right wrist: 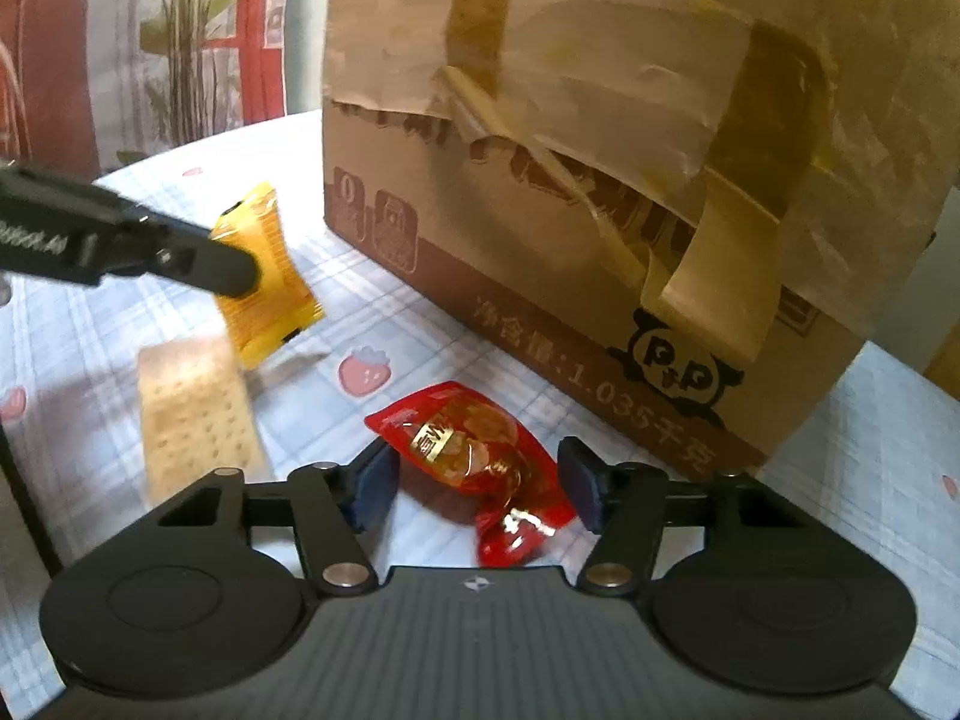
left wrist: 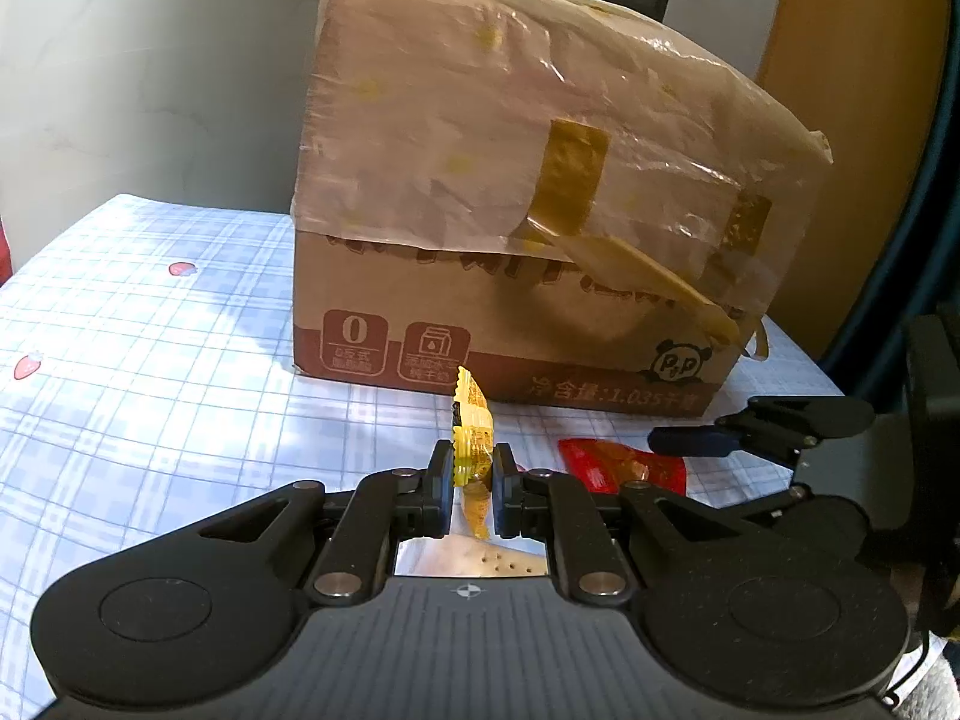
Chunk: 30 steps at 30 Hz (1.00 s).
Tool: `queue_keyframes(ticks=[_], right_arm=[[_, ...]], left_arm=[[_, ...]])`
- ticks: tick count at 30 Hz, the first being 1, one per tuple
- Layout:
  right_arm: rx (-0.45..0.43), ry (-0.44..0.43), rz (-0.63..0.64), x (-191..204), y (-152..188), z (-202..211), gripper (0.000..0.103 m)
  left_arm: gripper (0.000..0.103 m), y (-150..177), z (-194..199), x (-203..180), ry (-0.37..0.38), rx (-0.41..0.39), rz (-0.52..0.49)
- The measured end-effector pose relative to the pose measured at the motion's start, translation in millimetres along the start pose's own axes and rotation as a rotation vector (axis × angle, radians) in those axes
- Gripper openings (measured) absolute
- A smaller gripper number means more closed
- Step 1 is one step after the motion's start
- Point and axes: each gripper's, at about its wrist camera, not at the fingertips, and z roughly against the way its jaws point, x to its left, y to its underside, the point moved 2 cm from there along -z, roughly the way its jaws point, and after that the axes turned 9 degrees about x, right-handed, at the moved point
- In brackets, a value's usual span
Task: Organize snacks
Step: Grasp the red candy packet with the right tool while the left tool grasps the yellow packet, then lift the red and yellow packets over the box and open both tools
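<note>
Brown cardboard box (left wrist: 510,312), taped, stands just ahead of both grippers on the checked cloth (left wrist: 150,330). Cracker (right wrist: 192,414) lies flat below the left gripper (left wrist: 473,468), which is clamped on a yellow snack packet (left wrist: 471,426). Right gripper (right wrist: 477,489): jaws part-open, red snack packet (right wrist: 474,456) between them, pads not pressing.

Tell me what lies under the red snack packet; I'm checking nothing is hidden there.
Only the plaid strawberry-print tablecloth shows around the red snack packet, which lies between the right gripper's open pads. The cloth directly beneath is covered, so anything flat there cannot be seen.
</note>
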Motion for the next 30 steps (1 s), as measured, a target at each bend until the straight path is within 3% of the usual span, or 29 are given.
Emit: queue_keyframes(ticks=[6,8,11,24,30], right_arm=[[-0.011,-0.021,-0.09,-9.8,-1.1,-1.1,0.046],[-0.02,-0.009,-0.108,-11.8,0.5,1.8,0.03],[-0.056,0.003,-0.142,-16.6,4.4,11.8,0.021],[-0.133,-0.095,-0.187,0.8,18.9,59.2,0.021],[-0.244,-0.108,-0.179,3.4,-0.7,95.0,0.021]], left_arm=[[0.013,-0.6,0.0,0.0,-0.002,0.0,0.003],[0.013,-0.5,-0.1,-0.1,-0.002,0.0,0.003],[0.013,-1.2,0.0,-1.6,-0.001,0.0,0.001],[0.013,-5.3,17.5,-9.2,0.004,-0.028,-0.032],[0.013,-23.1,41.7,-11.7,0.012,-0.097,-0.057]])
